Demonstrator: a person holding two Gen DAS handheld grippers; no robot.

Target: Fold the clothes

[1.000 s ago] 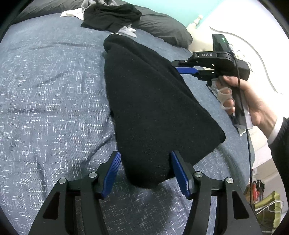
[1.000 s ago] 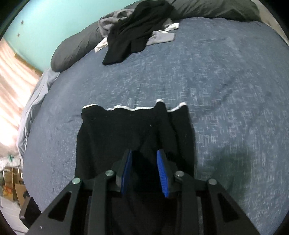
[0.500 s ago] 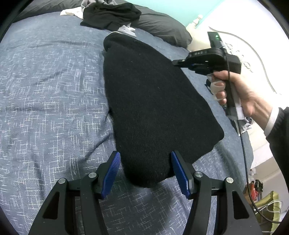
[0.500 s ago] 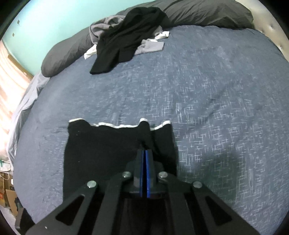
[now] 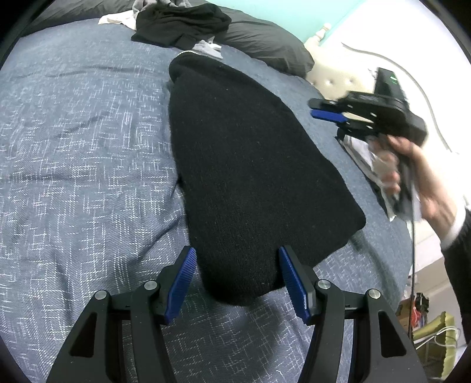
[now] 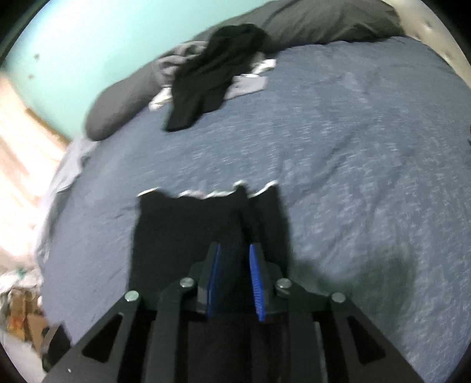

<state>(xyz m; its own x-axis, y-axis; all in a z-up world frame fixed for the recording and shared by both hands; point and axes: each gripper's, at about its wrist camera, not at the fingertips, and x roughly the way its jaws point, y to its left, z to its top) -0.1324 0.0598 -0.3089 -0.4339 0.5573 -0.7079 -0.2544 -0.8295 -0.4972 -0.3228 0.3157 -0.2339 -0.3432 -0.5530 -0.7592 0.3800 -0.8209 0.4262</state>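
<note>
A black knitted garment (image 5: 250, 176) lies folded flat on the blue bedspread (image 5: 73, 147). Its near corner sits between the blue pads of my left gripper (image 5: 235, 277), which stands open, the left pad clear of the cloth. A hand (image 5: 418, 176) holds my right gripper (image 5: 321, 110) in the air just off the garment's right edge. In the right wrist view the right gripper (image 6: 235, 265) has its jaws opening a little with nothing gripped. The garment (image 6: 191, 235) lies below it, its white-trimmed edge (image 6: 206, 194) at the far end.
A heap of black and grey clothes (image 5: 182, 20) lies at the head of the bed against dark grey pillows (image 5: 265, 47). A tufted headboard (image 5: 332, 82) and a cable are at the right. Clutter sits on the floor beside the bed (image 6: 17, 294).
The right gripper shut, then parted again, and has drawn back to the right, away from the garment's edge. The left gripper and the garment have stayed put.
</note>
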